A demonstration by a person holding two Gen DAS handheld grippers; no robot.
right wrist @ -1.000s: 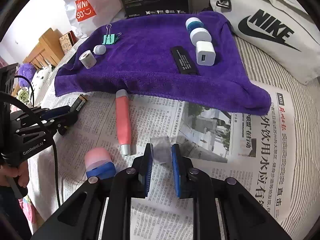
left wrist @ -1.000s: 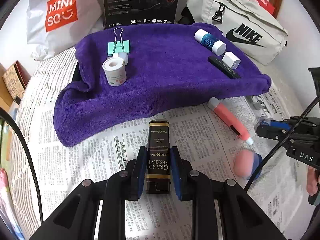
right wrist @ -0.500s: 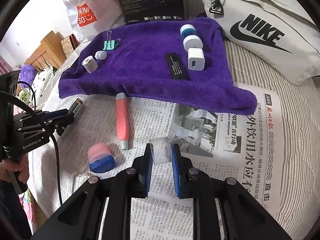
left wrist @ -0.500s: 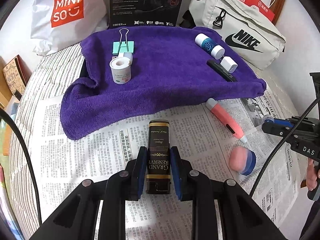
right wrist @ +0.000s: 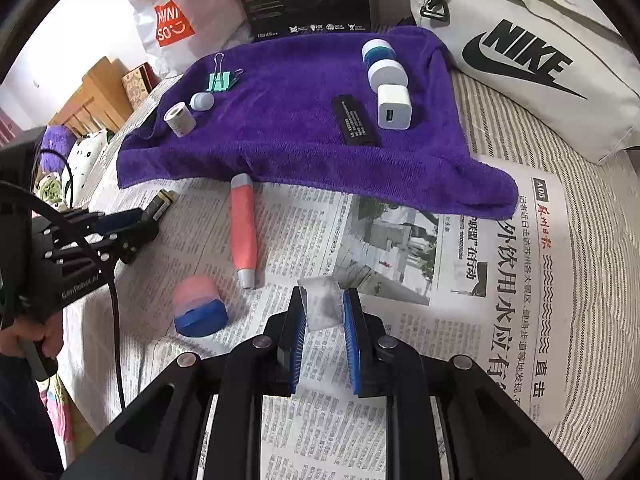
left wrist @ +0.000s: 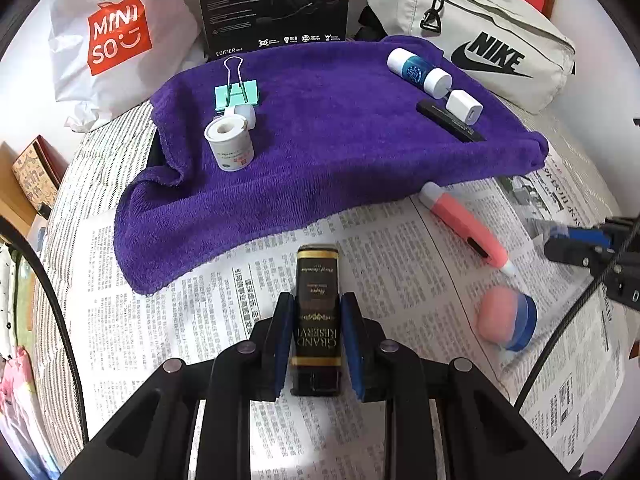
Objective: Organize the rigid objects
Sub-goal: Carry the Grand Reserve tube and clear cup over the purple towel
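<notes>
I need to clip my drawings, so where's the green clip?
The mint-green metal binder clip sits on the purple towel, at its far left in the left wrist view, just behind the small white tape roll.

The round pink-and-blue plastic container (left wrist: 506, 318) is blurred in the left view; the white Nike fabric bag (right wrist: 520, 40) is cut off by the frame edge.

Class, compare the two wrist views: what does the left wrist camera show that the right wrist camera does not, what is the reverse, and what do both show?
Only the left wrist view shows the label of the black box clamped in the left gripper. Only the right wrist view shows the clear block held in the right gripper and the wooden furniture. Both show the purple towel, the pink pen, the binder clip and the Nike bag.
</notes>
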